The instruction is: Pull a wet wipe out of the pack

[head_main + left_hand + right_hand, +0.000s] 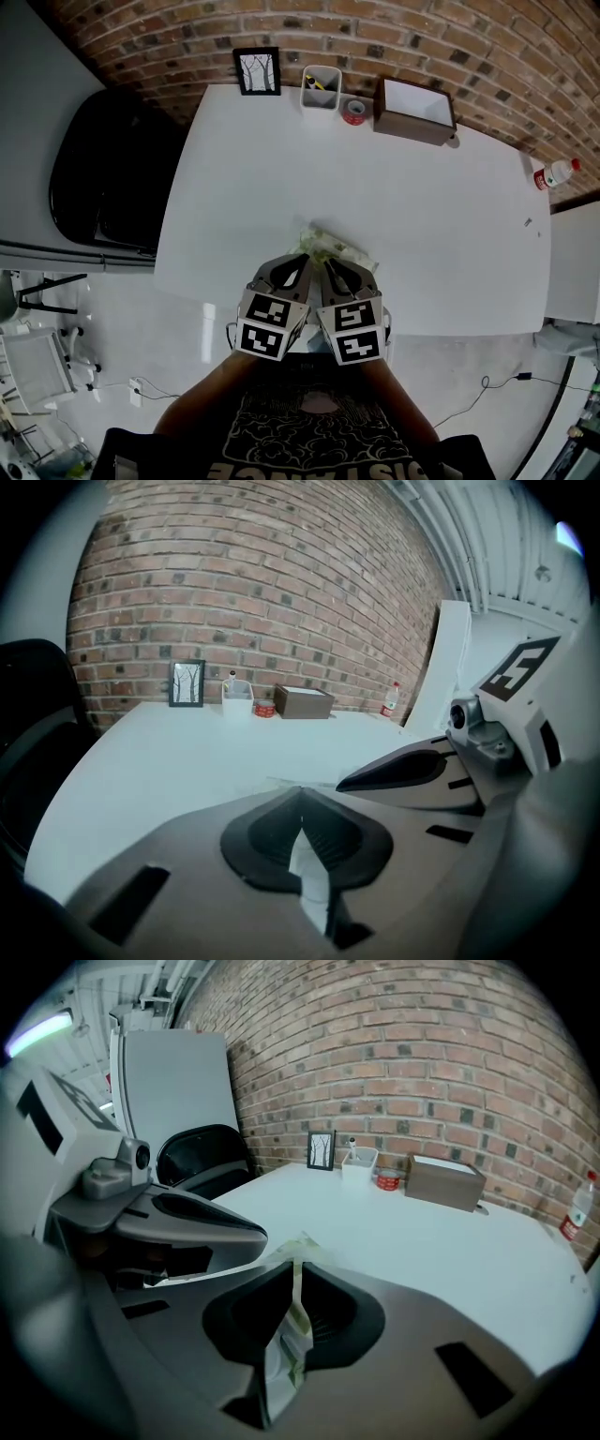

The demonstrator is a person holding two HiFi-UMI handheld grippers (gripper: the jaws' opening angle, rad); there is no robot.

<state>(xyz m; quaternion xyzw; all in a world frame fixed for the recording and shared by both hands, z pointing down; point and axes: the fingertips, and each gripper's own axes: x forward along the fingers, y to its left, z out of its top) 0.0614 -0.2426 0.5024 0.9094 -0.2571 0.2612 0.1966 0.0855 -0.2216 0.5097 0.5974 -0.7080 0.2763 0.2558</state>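
Note:
The wet wipe pack (pixel 335 251), pale green and white, lies at the near edge of the white table (pixel 394 197), mostly hidden by both grippers. My left gripper (pixel 302 259) and right gripper (pixel 329 265) sit side by side over it, tips almost touching. In the left gripper view the left gripper (pixel 300 829) is shut on a thin white wet wipe (pixel 310 876). In the right gripper view the right gripper (pixel 294 1299) is shut on the green-printed edge of the wipe pack (pixel 291 1333), with the left gripper (pixel 187 1219) close beside it.
Along the table's far edge by the brick wall stand a framed picture (pixel 257 70), a white holder (pixel 321 87), a red tape roll (pixel 353 111) and a brown box (pixel 414 110). A bottle (pixel 555 173) lies at the right. A black chair (pixel 108 169) is on the left.

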